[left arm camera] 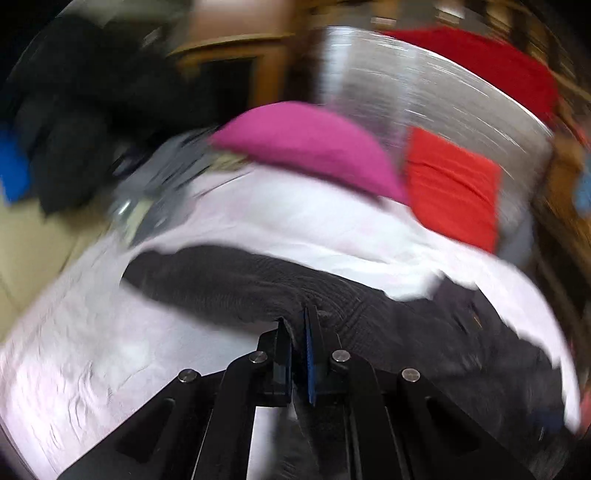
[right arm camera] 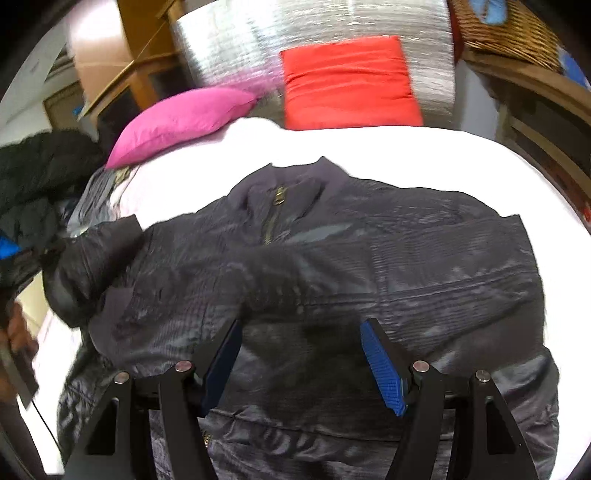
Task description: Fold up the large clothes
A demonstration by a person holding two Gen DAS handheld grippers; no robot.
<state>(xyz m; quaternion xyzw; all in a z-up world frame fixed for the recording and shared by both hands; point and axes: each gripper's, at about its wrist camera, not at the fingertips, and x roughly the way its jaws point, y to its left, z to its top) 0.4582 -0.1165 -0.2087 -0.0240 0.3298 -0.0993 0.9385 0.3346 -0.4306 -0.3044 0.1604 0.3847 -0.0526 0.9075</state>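
Left tongs (left arm camera: 298,325) apparently pinch the jacket (right arm camera: 332,258); right tongs (right arm camera: 301,332) gape.

You work in a home bedroom — white-sheeted bed (right arm camera: 406,155), pink pillow (right arm camera: 181,122), red cushion (right arm camera: 347,85), wooden furniture (right arm camera: 524,92), wicker basket (right arm camera: 506,29).

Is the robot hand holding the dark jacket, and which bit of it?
The left gripper is shut on the dark jacket, pinching dark fabric that looks like its sleeve, though blur hides which part exactly. The right gripper is open above it, holding nothing.
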